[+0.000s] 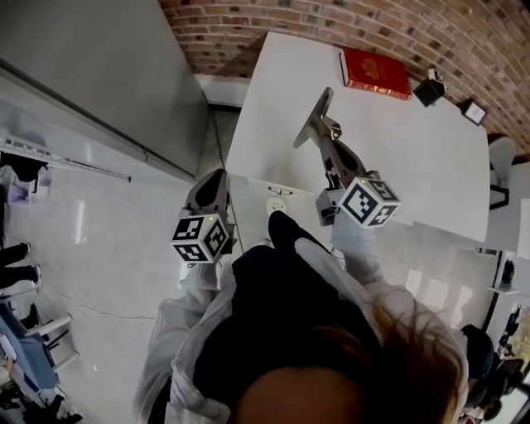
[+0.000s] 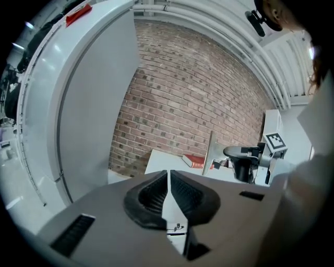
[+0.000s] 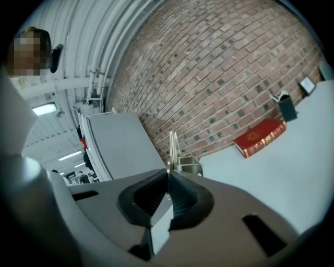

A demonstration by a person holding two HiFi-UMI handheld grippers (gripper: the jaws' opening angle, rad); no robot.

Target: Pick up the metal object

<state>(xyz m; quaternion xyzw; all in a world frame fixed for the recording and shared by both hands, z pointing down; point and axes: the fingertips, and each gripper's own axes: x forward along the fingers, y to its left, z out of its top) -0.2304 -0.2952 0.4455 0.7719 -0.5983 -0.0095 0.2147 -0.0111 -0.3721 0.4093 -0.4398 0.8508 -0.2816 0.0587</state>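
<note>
Dark hair and white sleeves of a person fill the bottom of the head view and hide part of the near edge of a white table, which runs up to a brick wall. Off the table's left side stands a grey panel.

Above the table's near-left part, the right gripper has its ribbed black pads closed on the metal object, which is lifted clear of the table top. From overhead it is a dull silver, flat, blade-like plate slanting up and away from the jaws. Seen along the jaws, it shows as thin sheets standing on edge, with a small bracket and what may be a spring at the base. What kind of tool it is cannot be told, and the pads cover the part they pinch.

Left of the table's near corner, the left gripper has its pads pressed together on nothing. In the head view its tips are foreshortened behind its marker cube.

At the table's far edge lies a red book. To its right are two small dark items, too small to identify.
</note>
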